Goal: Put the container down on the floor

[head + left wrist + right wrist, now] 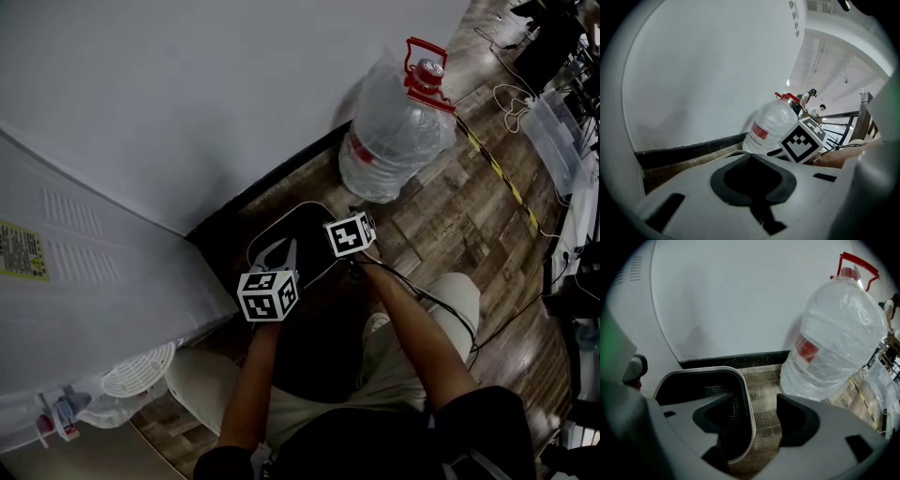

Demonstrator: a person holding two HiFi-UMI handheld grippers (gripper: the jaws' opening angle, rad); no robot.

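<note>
The container [281, 217] is a black bin with a white rim [749, 413], standing on the wooden floor against the wall's black skirting. My right gripper [757, 420] is open and straddles that rim, with one jaw inside the bin and the other outside over the floor. Its marker cube [349, 234] sits at the bin's right side. My left gripper [281, 248] hovers over the bin's near edge. In the left gripper view its jaws [752, 180] are shut, with nothing visible between them and the rim [724, 155] just beyond.
A large clear water bottle [394, 141] with a red handle stands on the floor right of the bin. A white appliance [84, 272] fills the left, with a white fan guard [139, 370] below it. Yellow-black tape [497, 169], cables and a clear box [558, 141] lie far right.
</note>
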